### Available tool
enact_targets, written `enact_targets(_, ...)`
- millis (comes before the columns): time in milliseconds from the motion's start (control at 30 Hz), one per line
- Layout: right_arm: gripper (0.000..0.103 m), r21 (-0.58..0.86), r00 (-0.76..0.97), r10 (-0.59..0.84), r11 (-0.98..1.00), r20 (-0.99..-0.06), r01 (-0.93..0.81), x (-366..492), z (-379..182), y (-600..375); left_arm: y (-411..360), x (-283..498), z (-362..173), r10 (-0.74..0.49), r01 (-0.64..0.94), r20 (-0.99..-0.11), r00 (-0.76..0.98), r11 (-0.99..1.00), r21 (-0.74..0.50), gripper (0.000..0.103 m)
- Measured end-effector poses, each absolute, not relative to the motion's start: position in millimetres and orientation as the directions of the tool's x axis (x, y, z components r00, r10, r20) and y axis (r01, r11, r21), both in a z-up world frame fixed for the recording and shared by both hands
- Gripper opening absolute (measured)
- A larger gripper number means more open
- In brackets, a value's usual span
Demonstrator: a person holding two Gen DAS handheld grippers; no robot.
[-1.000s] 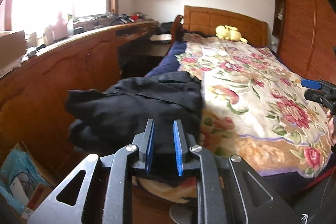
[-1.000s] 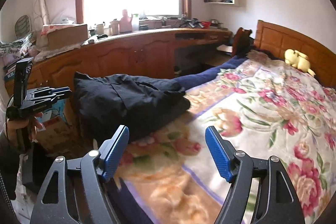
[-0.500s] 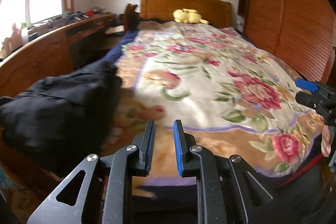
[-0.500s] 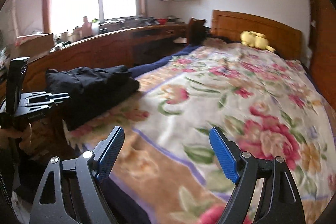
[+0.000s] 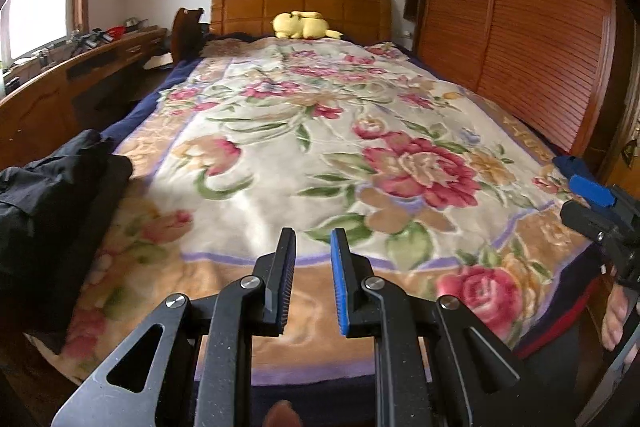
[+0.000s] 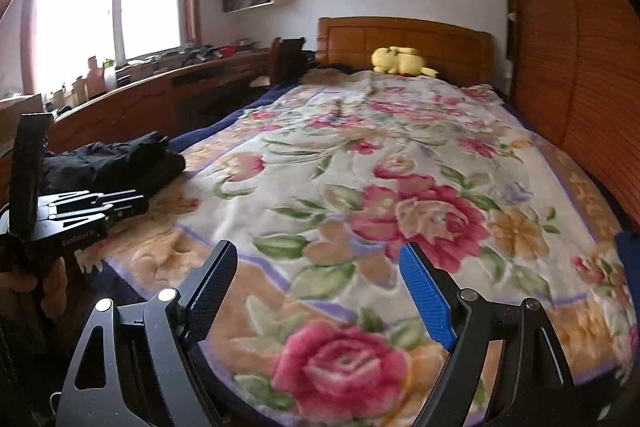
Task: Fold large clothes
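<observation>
Black clothes [image 5: 52, 211] lie folded at bed's [image 5: 320, 155] left corner | both views swing off them | left gripper [image 5: 313, 283] nearly closed, empty | right gripper [image 6: 320, 291] released | fold apparently complete

Both grippers swung right, off black garment [image 5: 48, 203], toward bed centre.

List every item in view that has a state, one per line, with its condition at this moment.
Left tongs: narrow gap between the fingers, holding nothing, above the foot of the bed.
Right tongs: wide open, empty.
Black clothes: folded in a pile at the bed's left edge, untouched.
Floral blanket: spread flat over the bed.
Yellow plush toy: lying by the headboard.
Wardrobe door: closed.
</observation>
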State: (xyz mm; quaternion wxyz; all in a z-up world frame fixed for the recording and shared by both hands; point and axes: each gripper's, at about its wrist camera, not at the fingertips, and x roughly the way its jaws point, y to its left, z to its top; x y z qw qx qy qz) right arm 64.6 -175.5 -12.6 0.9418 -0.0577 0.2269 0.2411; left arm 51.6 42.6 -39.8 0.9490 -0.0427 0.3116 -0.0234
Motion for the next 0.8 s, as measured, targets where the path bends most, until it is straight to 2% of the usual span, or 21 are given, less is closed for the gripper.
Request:
enact_targets(200,0.084,-0.001,0.821,0.388,0.904,-0.419,-0.428,49.8,-7.7,-184.6,15.9,52.4,-25.2,-0.091,0.043,-0.569,0.817,0.994,-0.097,0.018)
enact_targets(500,0.084,-0.004,0.88,0.333,0.935,-0.339,-0.355,22.5,-1.3,-194.9,-7.2,37.1,14.8,-0.07,0.033,-0.487,0.87,0.996,-0.085,0.018)
enact_targets(800,0.084,0.031,0.906,0.313,0.948,-0.286,-0.318,6.8,-4.1,-213.4,-25.9,18.4,24.8,-0.06,0.049,-0.462,0.885,0.998,-0.036,0.018)
